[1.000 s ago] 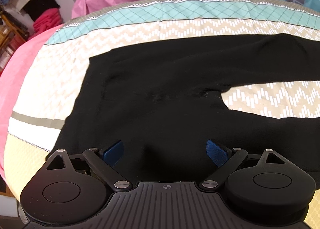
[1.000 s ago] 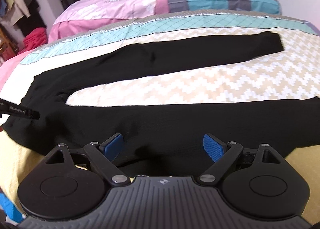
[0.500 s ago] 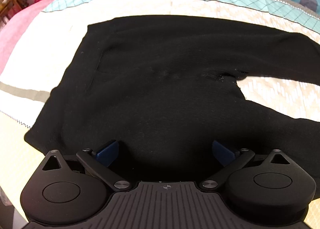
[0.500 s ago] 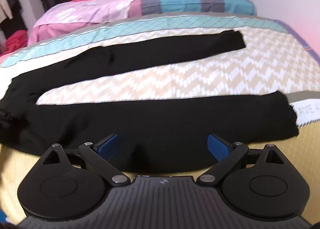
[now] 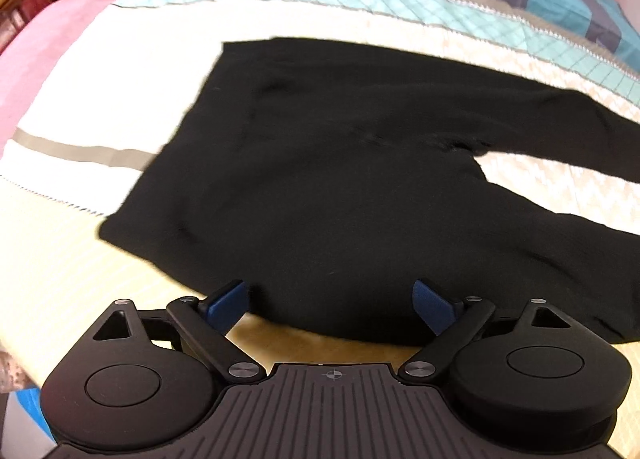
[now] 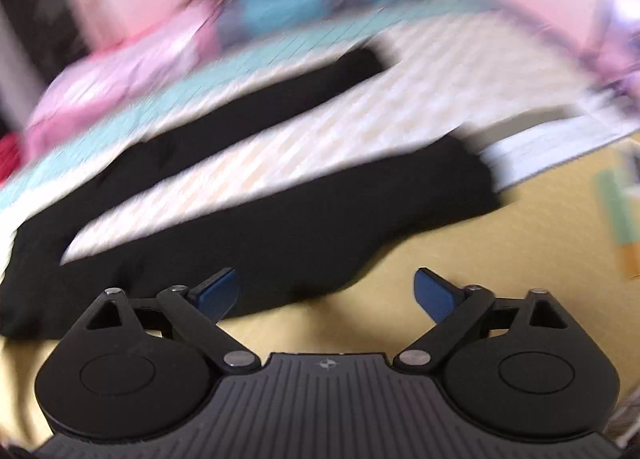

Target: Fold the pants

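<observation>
While spread flat: one pants (image 5: pixel 340 187); two legs | one bed (image 5: pixel 120 71)

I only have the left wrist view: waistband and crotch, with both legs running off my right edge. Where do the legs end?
Observer: In the right wrist view, which is blurred, the near leg ends on the bedspread, with its hem fully in view.
Operator: And the far one?
Observer: The far leg ends beside the teal stripe, well apart from the near hem, with patterned cover between them.
Operator: Is the right gripper holding anything?
Observer: No. The right gripper hovers at the near leg's lower edge. Its jaws are wide but closing, with nothing pinched between them.
</observation>
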The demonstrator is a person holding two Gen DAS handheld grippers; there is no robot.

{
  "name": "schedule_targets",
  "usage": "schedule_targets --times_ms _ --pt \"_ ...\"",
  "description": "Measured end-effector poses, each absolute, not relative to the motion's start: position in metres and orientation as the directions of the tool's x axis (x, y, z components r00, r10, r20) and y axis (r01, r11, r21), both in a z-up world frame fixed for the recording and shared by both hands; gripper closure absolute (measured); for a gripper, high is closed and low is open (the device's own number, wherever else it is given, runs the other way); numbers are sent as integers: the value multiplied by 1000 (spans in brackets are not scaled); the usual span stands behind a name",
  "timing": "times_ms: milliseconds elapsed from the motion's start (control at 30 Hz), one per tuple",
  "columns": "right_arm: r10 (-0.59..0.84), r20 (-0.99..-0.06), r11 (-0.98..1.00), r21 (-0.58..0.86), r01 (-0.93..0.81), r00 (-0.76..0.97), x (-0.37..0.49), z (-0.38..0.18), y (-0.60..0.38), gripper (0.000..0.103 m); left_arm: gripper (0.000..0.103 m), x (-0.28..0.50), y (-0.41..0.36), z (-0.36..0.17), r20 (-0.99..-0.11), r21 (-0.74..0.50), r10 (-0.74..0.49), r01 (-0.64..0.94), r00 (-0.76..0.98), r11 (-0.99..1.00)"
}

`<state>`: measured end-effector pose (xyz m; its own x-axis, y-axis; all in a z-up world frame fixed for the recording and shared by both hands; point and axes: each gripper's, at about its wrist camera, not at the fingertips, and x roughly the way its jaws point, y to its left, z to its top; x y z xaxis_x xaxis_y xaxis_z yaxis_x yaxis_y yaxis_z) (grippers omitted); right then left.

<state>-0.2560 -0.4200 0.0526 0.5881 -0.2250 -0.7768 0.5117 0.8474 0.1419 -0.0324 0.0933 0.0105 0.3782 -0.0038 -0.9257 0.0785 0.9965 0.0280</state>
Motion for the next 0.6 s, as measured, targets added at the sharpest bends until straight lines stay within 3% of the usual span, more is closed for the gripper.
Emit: schedule_targets --times_ms 67,100,133,167,267,400,600 --pt "-617 -616 732 -221 644 490 -257 72 -409 8 0 -40 94 24 -901 57 22 68 433 996" --pt "-753 -496 634 -372 678 432 -253 76 -404 2 0 -44 90 33 -881 83 38 73 472 994" --pt "-808 -410 582 -442 683 423 -252 81 -403 3 0 -48 84 43 -855 88 29 91 518 992" --pt "-806 -388 587 -438 681 447 -253 89 -406 3 0 -52 77 55 -823 71 -20 138 567 988" --pt "-746 -437 643 -278 714 502 -261 108 -417 2 0 -68 36 89 -731 31 -204 331 651 943" --pt "-612 -492 713 -4 701 620 -284 120 -423 2 0 -91 -31 123 -641 -47 -499 619 583 784" --pt "-633 -459 710 -25 703 623 -297 137 -411 1 0 -118 -95 145 -581 -21 -630 765 515 644"
